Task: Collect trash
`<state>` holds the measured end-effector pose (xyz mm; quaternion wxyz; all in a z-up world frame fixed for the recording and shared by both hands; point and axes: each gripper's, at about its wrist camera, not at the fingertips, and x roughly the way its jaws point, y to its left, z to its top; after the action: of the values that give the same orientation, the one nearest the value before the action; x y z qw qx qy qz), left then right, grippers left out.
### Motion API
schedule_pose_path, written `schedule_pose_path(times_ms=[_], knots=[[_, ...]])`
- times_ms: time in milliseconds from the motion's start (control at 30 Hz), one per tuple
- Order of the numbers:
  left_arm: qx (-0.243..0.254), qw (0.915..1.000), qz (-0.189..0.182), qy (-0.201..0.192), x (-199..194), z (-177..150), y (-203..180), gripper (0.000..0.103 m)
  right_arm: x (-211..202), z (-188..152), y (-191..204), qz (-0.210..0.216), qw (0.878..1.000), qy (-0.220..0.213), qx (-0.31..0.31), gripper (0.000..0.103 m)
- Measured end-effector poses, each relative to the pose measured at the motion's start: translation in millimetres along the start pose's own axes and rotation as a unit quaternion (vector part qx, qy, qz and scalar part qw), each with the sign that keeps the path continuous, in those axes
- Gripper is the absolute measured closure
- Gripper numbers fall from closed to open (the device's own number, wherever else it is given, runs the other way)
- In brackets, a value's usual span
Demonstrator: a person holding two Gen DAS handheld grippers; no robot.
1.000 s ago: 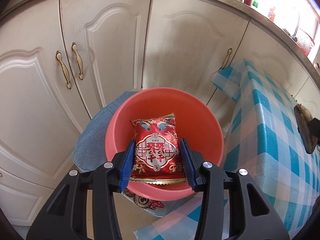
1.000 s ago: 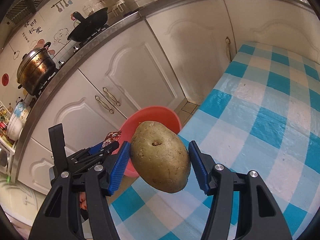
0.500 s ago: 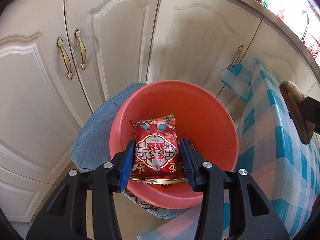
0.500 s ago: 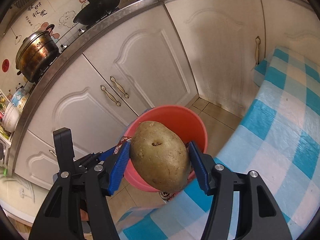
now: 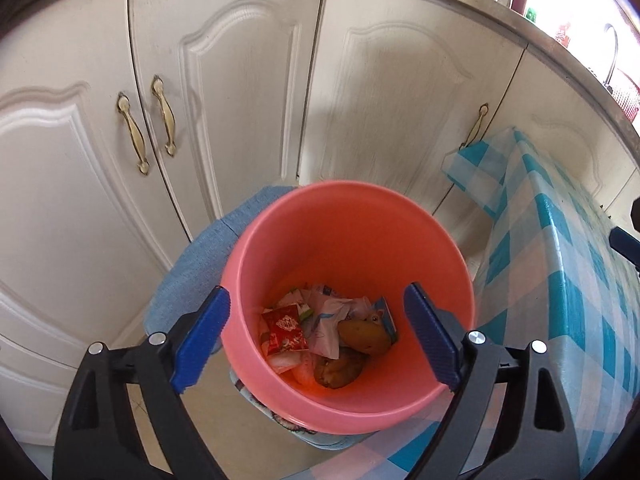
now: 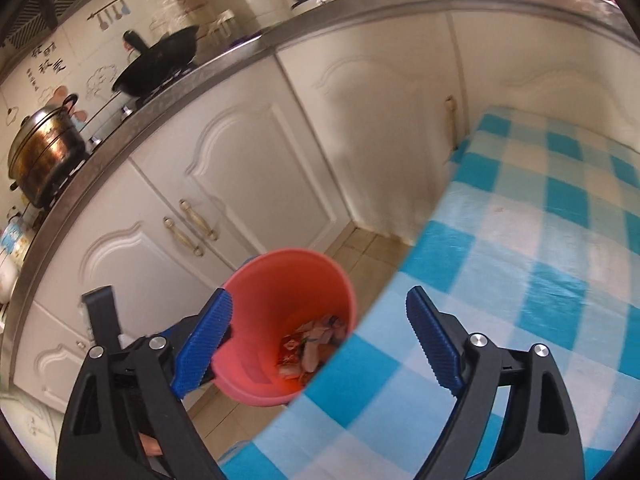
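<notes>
Below, the left gripper (image 5: 316,340) hangs over the pink bucket (image 5: 348,216), its jaws having just been opening and now spread wide with nothing between them. At the bucket's bottom lie the red snack packet (image 5: 285,328), two potatoes (image 5: 364,337) and crumpled wrappers (image 5: 328,320). Likewise the right gripper (image 6: 320,340), over the edge of the blue-checked tablecloth (image 6: 520,240), has just been opening and stands released and empty. White cabinet doors (image 5: 224,92) rise behind the bucket, which rests on a blue cushioned stool (image 5: 192,280).
</notes>
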<state>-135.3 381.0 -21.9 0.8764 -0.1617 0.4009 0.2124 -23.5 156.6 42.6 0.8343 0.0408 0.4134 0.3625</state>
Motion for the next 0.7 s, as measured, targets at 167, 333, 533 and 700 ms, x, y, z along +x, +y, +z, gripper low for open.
schedule_pose_path(times_ms=[167, 333, 533, 700], knots=[[0.017, 0.9996, 0.003, -0.020, -20.7, 7.7, -13.5, 0.009, -24.6, -8.9, -19.6, -0.055, 0.998, -0.022, -0.002, 0.013], [0.042, 0.9978, -0.011, -0.049, -46.9, 17.6, -42.9, 0.007, -51.8, -20.0, -42.6, -0.105, 0.993, -0.044, -0.003, 0.013], [0.075, 0.9927, -0.055, -0.078, -80.8, 24.4, -91.2, 0.006, -97.7, -27.3, -63.1, -0.162, 0.983, -0.084, 0.000, 0.013], [0.101, 0.9827, -0.101, -0.118, -121.7, 28.4, -137.6, 0.004, -150.8, -31.0, -73.9, -0.211, 0.969, -0.131, 0.003, 0.013]])
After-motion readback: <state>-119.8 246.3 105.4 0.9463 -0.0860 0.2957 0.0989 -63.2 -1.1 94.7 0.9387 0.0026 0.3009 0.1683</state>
